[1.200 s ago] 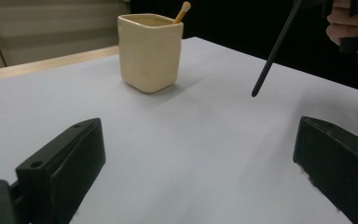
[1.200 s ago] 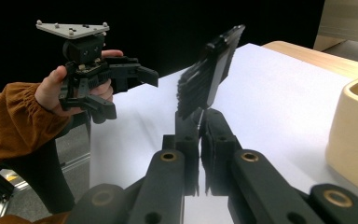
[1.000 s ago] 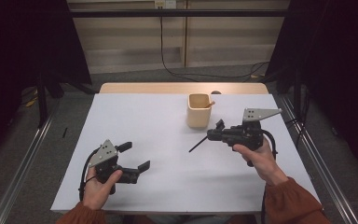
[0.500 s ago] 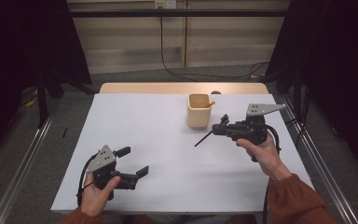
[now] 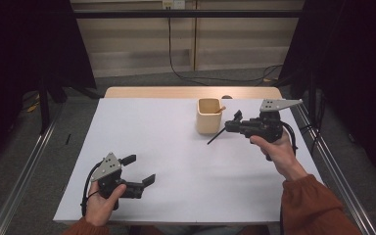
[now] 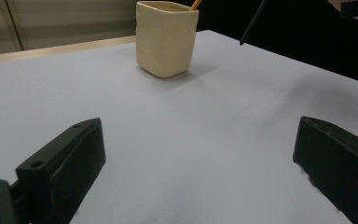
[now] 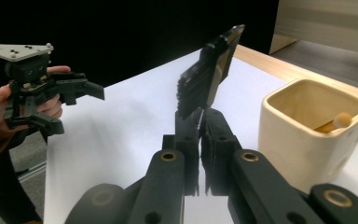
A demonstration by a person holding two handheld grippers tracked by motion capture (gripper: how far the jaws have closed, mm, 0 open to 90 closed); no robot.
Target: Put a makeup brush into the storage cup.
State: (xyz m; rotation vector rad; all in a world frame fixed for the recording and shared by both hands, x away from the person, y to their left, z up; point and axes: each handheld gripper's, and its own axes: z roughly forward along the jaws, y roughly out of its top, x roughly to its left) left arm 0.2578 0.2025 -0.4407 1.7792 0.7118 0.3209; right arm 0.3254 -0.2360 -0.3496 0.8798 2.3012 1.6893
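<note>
While the right gripper (image 5: 231, 126) holds its jaws clamped together on it, a thin flat black stick (image 7: 210, 74) with matte, ribbed faces and a squared tip rises slantwise from between the pads in the right gripper view; from above it shows as a dark sliver (image 5: 215, 137) poking out of the jaws toward the table's middle, clear of the surface. Just beside those jaws stands a cream, squarish ceramic cup (image 7: 311, 126) with rounded corners and a smooth glazed wall (a wooden stick with a ball end (image 7: 336, 122) leans inside it). Nothing lies between the held stick and the cup. Both sit over a smooth white tabletop (image 5: 166, 142) with a pale wooden far edge. Well apart from them, the left gripper (image 5: 138, 170) rests low near the table's front with its jaws wide apart and only bare tabletop between them.
</note>
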